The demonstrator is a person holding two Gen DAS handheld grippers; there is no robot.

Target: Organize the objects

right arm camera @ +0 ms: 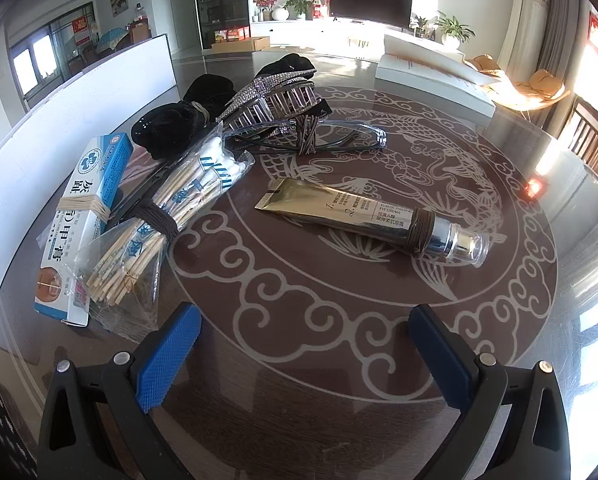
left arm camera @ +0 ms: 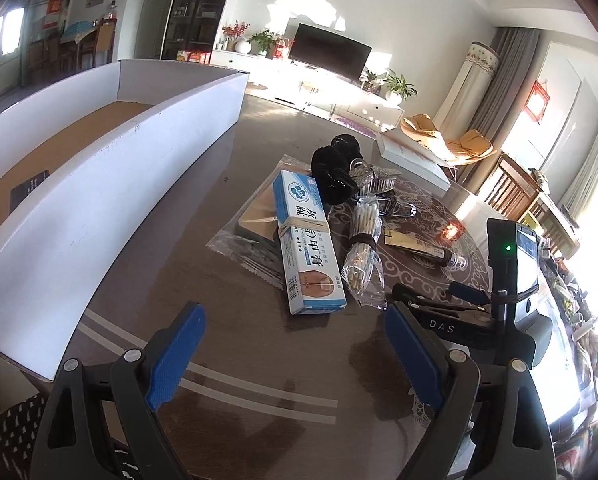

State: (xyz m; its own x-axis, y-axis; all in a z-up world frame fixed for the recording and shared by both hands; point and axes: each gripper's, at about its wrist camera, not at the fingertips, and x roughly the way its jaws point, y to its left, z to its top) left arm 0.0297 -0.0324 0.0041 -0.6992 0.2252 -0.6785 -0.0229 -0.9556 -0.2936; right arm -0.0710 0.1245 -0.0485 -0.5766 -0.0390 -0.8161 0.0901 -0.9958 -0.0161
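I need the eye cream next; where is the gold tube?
In the right wrist view the gold tube lies alone on the table's patterned centre, right of the cotton swab bundle, nearer than the glasses.

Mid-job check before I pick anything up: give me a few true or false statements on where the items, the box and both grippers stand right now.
1. Both grippers are open and hold nothing. True: the left gripper and right gripper each hang over bare table glass.
2. The gold eye cream tube lies inside the white box. False: it lies on the table, apart from the white box.
3. A rubber band circles the blue and white carton. True.
4. The cotton swab bundle stands upright. False: it lies flat beside the carton.
5. The rhinestone hair claw rests against the black velvet scrunchies. True.
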